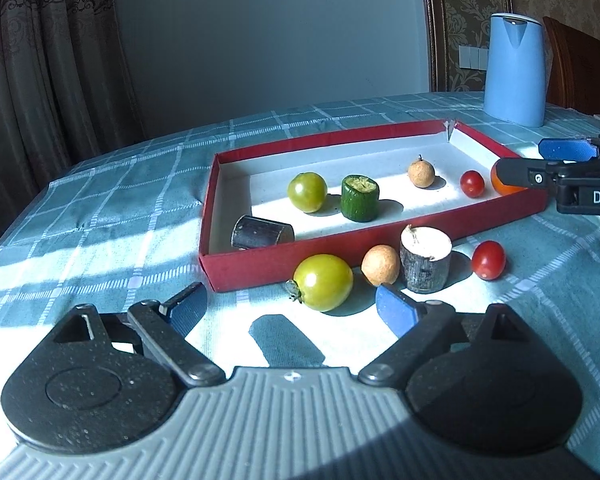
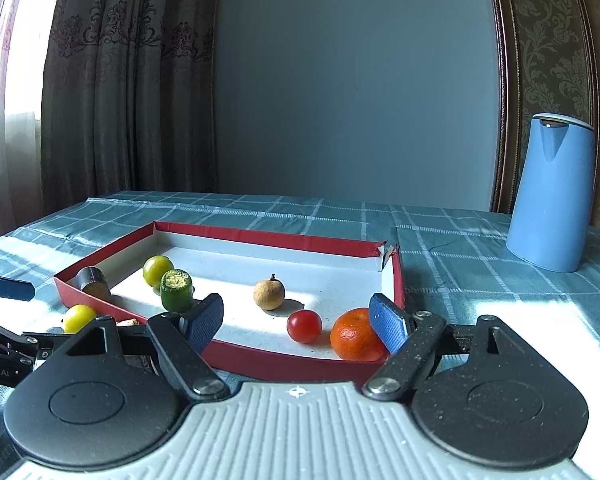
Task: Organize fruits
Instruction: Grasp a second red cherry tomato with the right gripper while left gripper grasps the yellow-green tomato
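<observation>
Fingers of both grippers spread wide, gripping nothing. Left gripper (image 1: 292, 308) hovers by a green tomato (image 1: 323, 282) on the desk, outside the red tray (image 1: 260, 270); right gripper (image 2: 298, 322) nears the tray's orange (image 2: 354, 335).

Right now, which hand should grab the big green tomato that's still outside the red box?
Left, probably. The open left gripper sits right before that green tomato on the tablecloth. The right gripper, also open, hovers over the red box near the orange.

red tray (image 2: 260, 236), orange mandarin (image 2: 354, 334), teal checked tablecloth (image 2: 460, 264)
</observation>
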The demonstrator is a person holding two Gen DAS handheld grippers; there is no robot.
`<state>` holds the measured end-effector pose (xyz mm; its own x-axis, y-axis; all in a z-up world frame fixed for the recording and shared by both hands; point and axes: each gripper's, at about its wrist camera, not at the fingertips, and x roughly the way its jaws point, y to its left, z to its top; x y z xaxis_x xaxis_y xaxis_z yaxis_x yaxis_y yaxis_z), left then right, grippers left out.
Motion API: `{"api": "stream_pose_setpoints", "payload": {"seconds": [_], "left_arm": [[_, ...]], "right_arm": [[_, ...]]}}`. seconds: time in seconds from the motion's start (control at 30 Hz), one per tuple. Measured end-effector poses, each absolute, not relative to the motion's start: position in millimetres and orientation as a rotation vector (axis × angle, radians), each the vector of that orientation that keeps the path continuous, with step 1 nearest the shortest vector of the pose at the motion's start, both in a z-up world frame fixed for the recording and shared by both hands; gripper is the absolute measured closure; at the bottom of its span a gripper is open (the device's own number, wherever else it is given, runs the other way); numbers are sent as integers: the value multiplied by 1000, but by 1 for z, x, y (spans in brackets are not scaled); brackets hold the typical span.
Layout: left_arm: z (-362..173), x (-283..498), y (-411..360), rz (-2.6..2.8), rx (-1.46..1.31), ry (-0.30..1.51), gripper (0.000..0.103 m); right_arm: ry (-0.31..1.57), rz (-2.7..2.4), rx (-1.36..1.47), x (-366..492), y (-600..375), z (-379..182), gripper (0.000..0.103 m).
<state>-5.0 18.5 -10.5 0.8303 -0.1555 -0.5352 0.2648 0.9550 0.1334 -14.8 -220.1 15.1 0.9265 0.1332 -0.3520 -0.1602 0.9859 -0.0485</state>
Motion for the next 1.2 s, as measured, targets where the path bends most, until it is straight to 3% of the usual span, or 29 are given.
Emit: {"api": "stream_pose_setpoints", "payload": {"seconds": [0.43, 0.6, 0.73, 0.77, 1.0, 1.1, 1.2], "left_arm": [[-15, 12, 7, -193, 243, 584, 13], [-15, 7, 3, -241, 267, 570, 31], [-15, 7, 2, -308, 254, 586, 56], [-15, 7, 2, -318, 250, 588, 57], [-15, 10, 6, -318, 215, 603, 52], [-16, 13, 7, -269, 215, 602, 32], [-16, 16, 9, -269, 196, 610, 31]], "right_arm": [[416, 230, -125, -17, -206, 11, 23], [421, 224, -133, -17, -205, 11, 23], [436, 224, -123, -15, -207, 10, 23], [438, 227, -119, -14, -208, 10, 23], [466, 283, -136, -16, -205, 7, 23], [472, 304, -162, -19, -202, 7, 23], [488, 338, -185, -22, -197, 5, 23]]}}
